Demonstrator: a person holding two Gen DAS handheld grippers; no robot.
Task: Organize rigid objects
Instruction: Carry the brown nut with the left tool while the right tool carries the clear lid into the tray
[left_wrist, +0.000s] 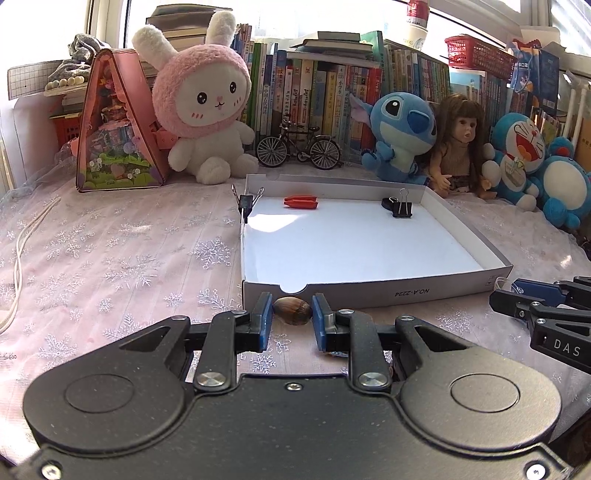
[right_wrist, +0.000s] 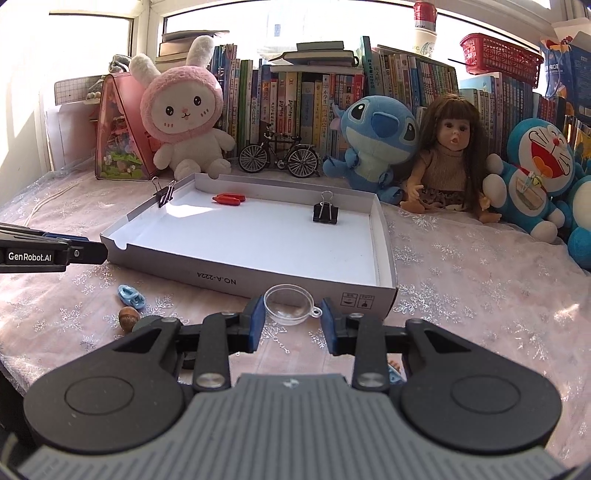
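Left claw around acorn

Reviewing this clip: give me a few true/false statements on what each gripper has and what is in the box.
1. A brown nut sits between the left gripper fingers. True.
2. The right gripper brackets a red basket. False: a clear half-dome.
3. The red piece lies inside the white box. True.
4. The box holds no binder clips. False: one binder clip stands inside, another grips its rim.
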